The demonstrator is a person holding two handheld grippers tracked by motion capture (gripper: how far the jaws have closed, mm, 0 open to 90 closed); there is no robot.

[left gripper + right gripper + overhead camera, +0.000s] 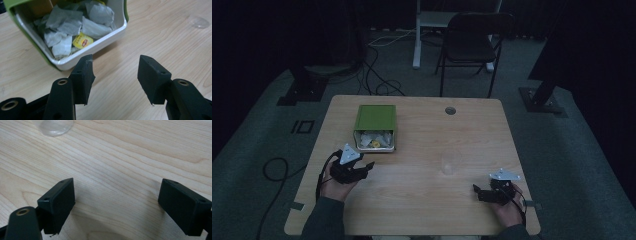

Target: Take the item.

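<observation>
Surface: pale wooden surface (pixel 422 200), green box (pixel 375 118) holding what look like tea bags.
Room: dim; black folding chair (pixel 472 40) behind.
Left hand-held gripper (pixel 115 75): jaws apart, empty.
Right hand-held gripper (pixel 117 205): jaws apart, empty.

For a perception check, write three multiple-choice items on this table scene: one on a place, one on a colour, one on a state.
1. Where does the clear plastic cup stand?
A. inside the box
B. on the table between the two grippers
C. on the chair

2. What colour is the outside of the box of tea bags?
A. green
B. red
C. blue

3. How are the jaws of the left gripper?
A. shut on a tea bag
B. shut on nothing
C. open

Key: 1 B, the high view shows it on bare wood; 2 A, its lid and walls are green; 3 C, the left gripper view shows table between the jaws.
</observation>
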